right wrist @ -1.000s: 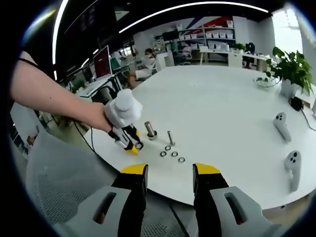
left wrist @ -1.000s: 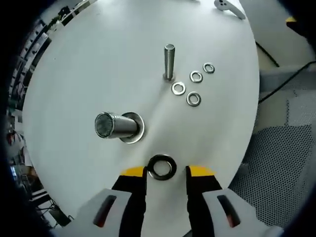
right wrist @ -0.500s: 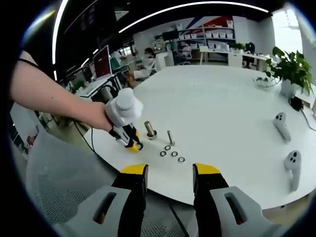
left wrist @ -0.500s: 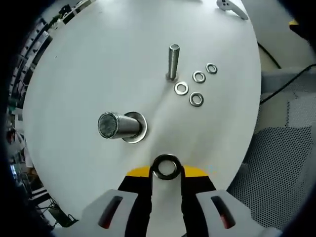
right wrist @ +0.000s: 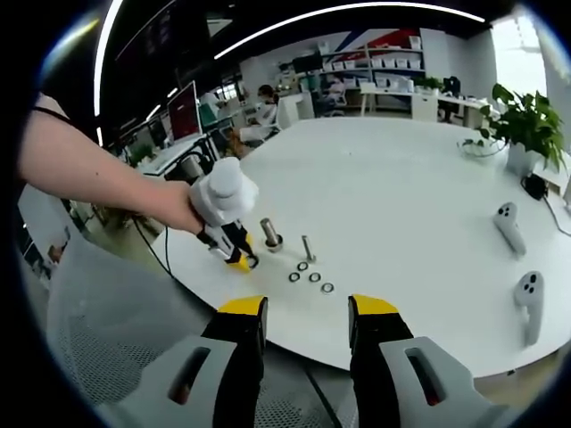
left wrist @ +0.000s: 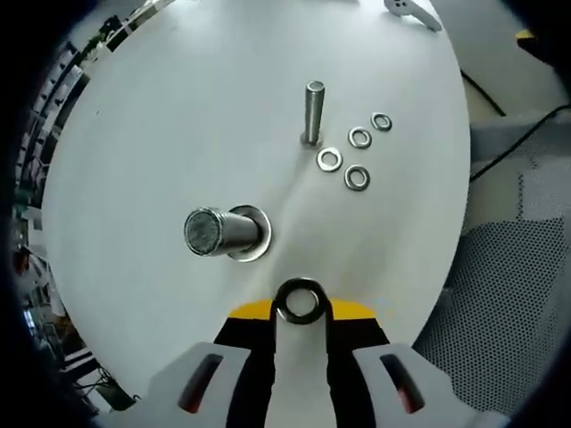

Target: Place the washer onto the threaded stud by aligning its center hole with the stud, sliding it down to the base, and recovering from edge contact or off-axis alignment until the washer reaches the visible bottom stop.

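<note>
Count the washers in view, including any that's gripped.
5. One dark washer is gripped by the left hand-held gripper. Four small washers lie loose on the table beside the thin stud. None seems hidden.

Left gripper view looks steeply down, close over the white table (left wrist: 161, 116). Right gripper view faces level from off its edge, farther back; both share the threaded stud (left wrist: 313, 111) (right wrist: 308, 249).
</note>
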A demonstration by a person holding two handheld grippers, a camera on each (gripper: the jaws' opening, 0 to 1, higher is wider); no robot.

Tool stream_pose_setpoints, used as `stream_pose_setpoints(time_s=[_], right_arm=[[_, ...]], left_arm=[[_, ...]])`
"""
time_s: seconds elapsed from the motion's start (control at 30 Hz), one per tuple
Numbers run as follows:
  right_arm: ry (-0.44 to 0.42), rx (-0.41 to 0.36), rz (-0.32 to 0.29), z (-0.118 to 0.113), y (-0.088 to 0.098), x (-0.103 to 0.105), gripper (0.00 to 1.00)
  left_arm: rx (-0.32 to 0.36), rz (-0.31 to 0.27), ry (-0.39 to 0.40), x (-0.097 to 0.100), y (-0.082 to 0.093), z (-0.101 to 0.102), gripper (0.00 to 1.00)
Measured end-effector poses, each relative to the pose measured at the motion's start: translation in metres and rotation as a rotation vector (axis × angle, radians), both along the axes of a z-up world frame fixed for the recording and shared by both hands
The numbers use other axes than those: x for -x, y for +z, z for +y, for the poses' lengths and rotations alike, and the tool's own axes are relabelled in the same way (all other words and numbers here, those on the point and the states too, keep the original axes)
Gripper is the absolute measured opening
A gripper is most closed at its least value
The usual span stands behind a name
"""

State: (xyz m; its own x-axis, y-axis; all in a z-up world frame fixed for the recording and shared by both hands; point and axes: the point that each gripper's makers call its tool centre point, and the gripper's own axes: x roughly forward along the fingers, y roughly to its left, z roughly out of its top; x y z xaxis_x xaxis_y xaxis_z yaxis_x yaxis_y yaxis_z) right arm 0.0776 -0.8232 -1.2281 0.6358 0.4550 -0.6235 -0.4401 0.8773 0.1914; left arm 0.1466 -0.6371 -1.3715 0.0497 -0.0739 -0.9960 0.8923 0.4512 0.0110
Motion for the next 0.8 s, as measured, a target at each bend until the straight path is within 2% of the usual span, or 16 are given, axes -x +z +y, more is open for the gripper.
stream_pose_setpoints(time_s=[0.4, 0.5, 0.8], right_arm=[[-0.004, -0.004, -0.002, 0.0, 0.001, 0.0, 0.38], [-0.004, -0.004, -0.002, 0.0, 0.0, 0.0, 0.38], [-0.002, -0.007, -0.002, 0.0, 0.001, 0.0, 0.38]], left_arm=[[0.036, -0.004, -0.053, -0.006, 0.019, -0.006, 0.18], [0.046, -0.023, -0.1, -0.008, 0.032, -0.01, 0.18], [0.078, -0.048, -0.119, -0.018, 0.063, -0.01, 0.18]])
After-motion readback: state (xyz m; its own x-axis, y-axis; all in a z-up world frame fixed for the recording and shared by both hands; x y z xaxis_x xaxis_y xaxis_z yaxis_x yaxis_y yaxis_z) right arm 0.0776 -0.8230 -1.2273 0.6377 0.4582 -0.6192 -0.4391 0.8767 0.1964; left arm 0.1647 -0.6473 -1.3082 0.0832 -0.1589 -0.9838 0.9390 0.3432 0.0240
